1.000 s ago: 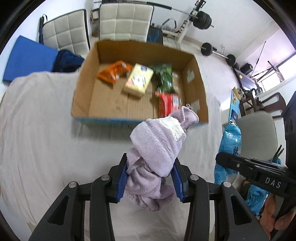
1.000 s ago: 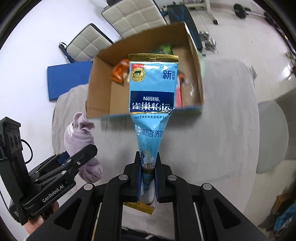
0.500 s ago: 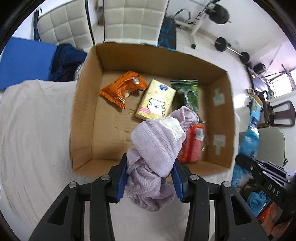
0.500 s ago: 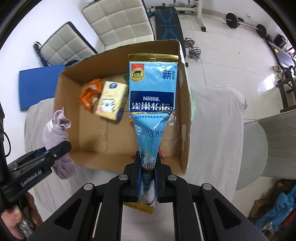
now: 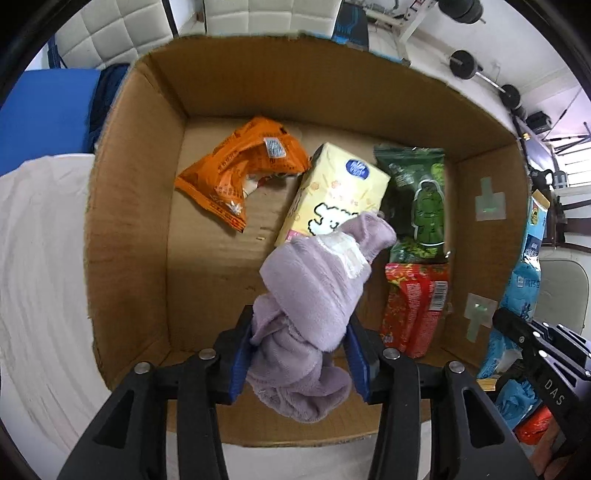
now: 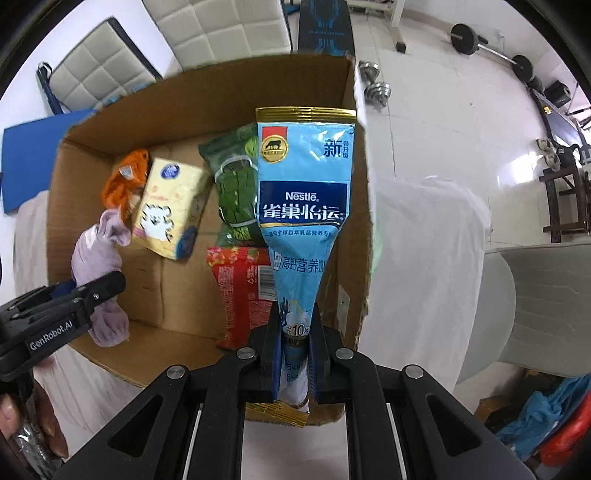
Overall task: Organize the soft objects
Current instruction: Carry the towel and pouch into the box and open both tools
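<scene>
My left gripper is shut on a lilac fleece cloth and holds it over the open cardboard box. My right gripper is shut on the lower end of a blue Nestle milk-powder pouch, held upright above the box's right side. The cloth and left gripper also show at the left of the right wrist view. In the box lie an orange snack bag, a yellow tissue pack, a green bag and a red packet.
The box stands on a table under a white cloth. Padded chairs stand behind it, a blue mat to the left, and weights on the floor to the right. A grey seat is at right.
Both grippers moved forward from in front of the box to above its inside, carrying the cloth and the pouch. The box now fills both views.
</scene>
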Motion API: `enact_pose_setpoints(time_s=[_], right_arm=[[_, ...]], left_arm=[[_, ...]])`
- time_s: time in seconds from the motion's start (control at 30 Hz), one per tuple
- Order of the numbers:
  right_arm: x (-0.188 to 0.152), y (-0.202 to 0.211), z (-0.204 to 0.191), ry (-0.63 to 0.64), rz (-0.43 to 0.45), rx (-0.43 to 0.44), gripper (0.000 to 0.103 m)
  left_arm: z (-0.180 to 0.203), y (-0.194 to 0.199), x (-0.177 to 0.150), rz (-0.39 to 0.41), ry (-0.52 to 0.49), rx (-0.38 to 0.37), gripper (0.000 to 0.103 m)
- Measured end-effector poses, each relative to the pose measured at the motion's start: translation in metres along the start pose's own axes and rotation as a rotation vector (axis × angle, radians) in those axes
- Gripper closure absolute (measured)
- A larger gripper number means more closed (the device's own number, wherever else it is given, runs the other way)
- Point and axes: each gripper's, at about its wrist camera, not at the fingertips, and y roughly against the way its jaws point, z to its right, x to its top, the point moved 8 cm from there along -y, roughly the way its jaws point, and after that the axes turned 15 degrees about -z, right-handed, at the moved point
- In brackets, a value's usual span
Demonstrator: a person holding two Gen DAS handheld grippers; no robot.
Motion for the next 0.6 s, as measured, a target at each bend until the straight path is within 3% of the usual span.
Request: enact_pose_setpoints(time_s=[0.07, 0.1, 0.13, 0.2, 0.23, 0.27, 0.37, 0.43, 0.6], right_arm=[[0.003, -0.005, 0.002, 0.001, -0.004, -0.025, 0.085], [0.003, -0.007, 0.003, 0.001, -0.006, -0.035, 0.078], [0.005, -0.010, 0.004, -0.004, -0.005, -0.044, 0.064], [0.005, -0.012, 0.004, -0.003, -0.007, -0.034, 0.052], [0.005, -0.012, 0.005, -0.008, -0.004, -0.032, 0.052], [0.005, -0.011, 0.004, -0.007, 0.000, -0.031, 0.052], [0.004, -0.011, 0.004, -0.012, 0.002, -0.030, 0.051], [0.004, -0.011, 0.002, -0.010, 0.004, -0.028, 0.051], [-0.003, -0.010, -0.005, -0.007, 0.010, -0.038, 0.051]], left_arm=[[0.000, -0.004, 0.001, -0.010, 0.003, -0.007, 0.059], [0.000, -0.005, 0.002, -0.010, 0.005, -0.012, 0.057], [0.000, -0.006, 0.002, -0.010, 0.005, -0.015, 0.057], [0.002, -0.006, 0.002, -0.006, 0.002, -0.008, 0.053], [0.002, -0.006, 0.002, -0.004, -0.001, -0.007, 0.043], [0.002, -0.004, 0.002, 0.006, -0.001, -0.005, 0.040], [0.002, 0.002, -0.001, 0.026, 0.001, 0.001, 0.037], [0.002, 0.007, -0.001, 0.039, -0.002, 0.003, 0.030], [0.004, 0.025, -0.010, 0.085, -0.011, 0.017, 0.030]])
